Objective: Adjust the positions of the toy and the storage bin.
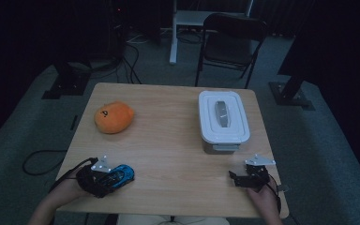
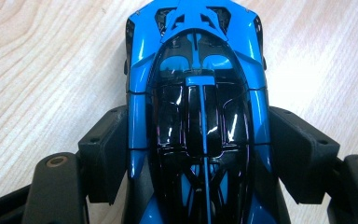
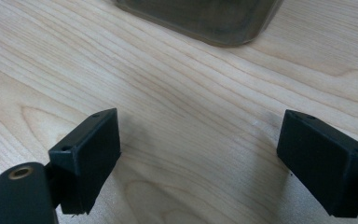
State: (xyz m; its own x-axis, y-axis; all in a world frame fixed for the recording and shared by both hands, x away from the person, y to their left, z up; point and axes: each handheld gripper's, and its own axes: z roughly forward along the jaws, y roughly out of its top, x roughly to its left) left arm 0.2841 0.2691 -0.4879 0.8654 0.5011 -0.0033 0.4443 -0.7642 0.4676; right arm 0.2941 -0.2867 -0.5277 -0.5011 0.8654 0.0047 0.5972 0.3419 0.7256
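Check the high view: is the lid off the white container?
No. The white container at the table's right side has its lid seated flat on top, handle showing.

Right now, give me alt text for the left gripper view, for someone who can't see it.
A shiny blue and black toy car seen from above sits between the two black pads of the left gripper, which press against its sides. It rests on a light wooden table.
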